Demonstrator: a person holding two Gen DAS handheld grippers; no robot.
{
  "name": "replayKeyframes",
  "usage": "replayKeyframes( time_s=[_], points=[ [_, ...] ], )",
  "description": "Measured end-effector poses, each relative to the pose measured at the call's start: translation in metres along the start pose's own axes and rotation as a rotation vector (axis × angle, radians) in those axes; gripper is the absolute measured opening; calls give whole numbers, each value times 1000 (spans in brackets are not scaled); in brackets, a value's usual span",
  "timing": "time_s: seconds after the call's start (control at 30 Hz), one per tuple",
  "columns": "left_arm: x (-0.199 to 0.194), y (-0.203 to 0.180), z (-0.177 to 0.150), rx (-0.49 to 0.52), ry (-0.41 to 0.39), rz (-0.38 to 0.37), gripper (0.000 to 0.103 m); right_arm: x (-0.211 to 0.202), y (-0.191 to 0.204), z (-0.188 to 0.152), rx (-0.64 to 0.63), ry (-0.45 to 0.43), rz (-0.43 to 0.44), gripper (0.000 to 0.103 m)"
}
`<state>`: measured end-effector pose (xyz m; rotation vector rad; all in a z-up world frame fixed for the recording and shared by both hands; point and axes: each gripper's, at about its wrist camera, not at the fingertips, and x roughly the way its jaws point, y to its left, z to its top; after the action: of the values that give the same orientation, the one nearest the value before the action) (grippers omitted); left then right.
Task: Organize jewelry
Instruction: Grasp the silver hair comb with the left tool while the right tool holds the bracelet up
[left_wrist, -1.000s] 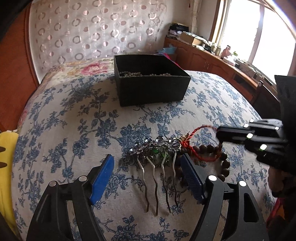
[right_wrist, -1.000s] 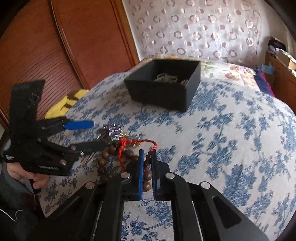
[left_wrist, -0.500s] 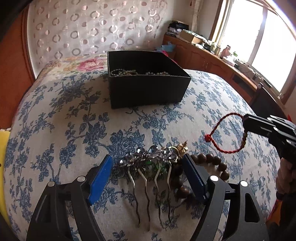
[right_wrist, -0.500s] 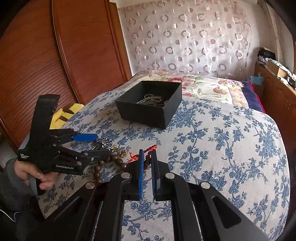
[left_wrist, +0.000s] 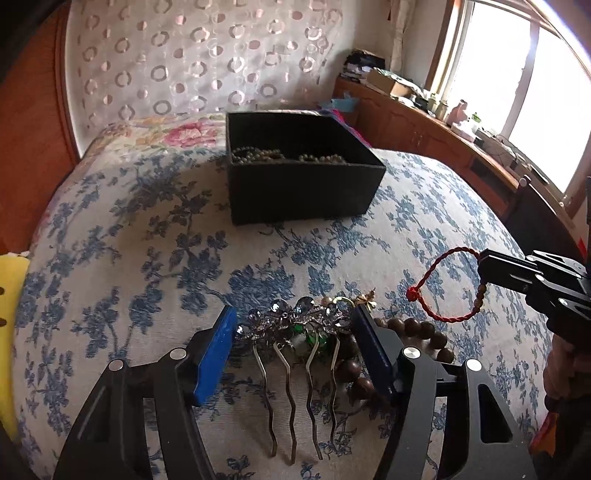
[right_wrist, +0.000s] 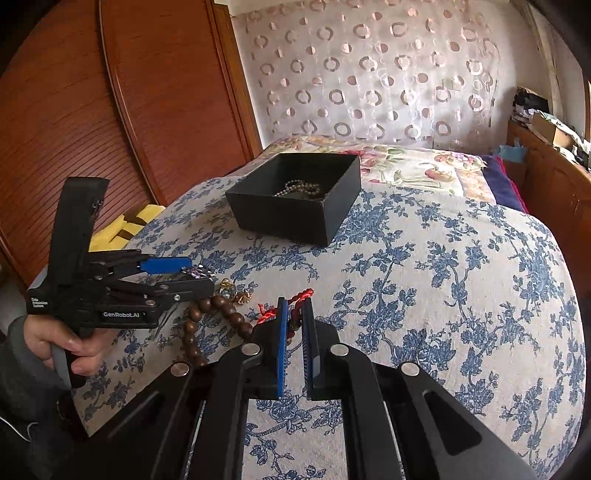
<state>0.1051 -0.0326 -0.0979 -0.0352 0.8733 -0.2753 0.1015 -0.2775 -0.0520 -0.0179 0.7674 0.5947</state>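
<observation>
I count one black box (left_wrist: 303, 195), one hair comb (left_wrist: 295, 332), one wooden bead bracelet (left_wrist: 413, 332), one red cord bracelet (left_wrist: 443, 288), and my two tongs.

A bed (left_wrist: 110, 236) covered by a cream spread with blue flower sprigs filled both views. Behind it hung a sheer white curtain (right_wrist: 369, 74) patterned with pinkish rings. A reddish-brown slatted wooden wardrobe (right_wrist: 110, 110) stood on one side, with a yellow cloth (right_wrist: 122, 229) at its foot. A long wooden sideboard (left_wrist: 443, 140), cluttered with boxes and bottles, ran below a bright window (left_wrist: 535, 74)
</observation>
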Motion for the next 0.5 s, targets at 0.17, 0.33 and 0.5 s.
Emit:
replayKeyframes(
  time_s=[0.17, 0.33, 0.5],
  points=[
    [-15, 2, 2, 2, -59, 32, 62, 0, 1, 4, -4, -7, 3, 8],
    [-27, 2, 7, -2, -107, 45, 62, 1, 2, 12, -10, -19, 7, 8],
    [-34, 2, 17, 0, -144, 48, 62, 4, 3, 22, -16, -31, 11, 8]
  ],
)
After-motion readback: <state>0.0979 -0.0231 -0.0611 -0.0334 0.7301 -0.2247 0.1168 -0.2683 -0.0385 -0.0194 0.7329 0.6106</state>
